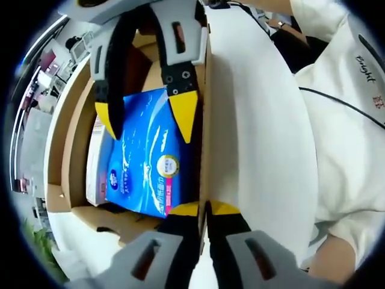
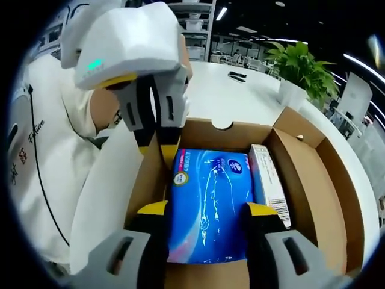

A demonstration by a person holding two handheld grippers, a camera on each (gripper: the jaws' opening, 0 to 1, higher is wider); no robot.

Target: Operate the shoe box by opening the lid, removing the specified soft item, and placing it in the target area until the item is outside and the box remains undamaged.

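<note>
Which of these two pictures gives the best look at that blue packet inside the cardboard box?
The right gripper view: the blue packet lies nearly whole between the right gripper's open jaws, inside the cardboard box. In the left gripper view the blue packet is tilted, and the right gripper covers its upper part.

Shoe box [image 2: 313, 174]: brown cardboard, open, white lid [image 1: 252, 132] swung up to one side & held upright. Notch is seen in the far end wall. Soft item [image 2: 207, 205]: blue plastic pkg w/ white wave print & round label, laid flat on box floor, approx. centred, long side along the box length. Pkg [image 1: 147, 162] is seen inside the box in left gripper view too. A small white carton [image 2: 269, 183] is wedged just beside the pkg, btw. it & the box wall.
</note>
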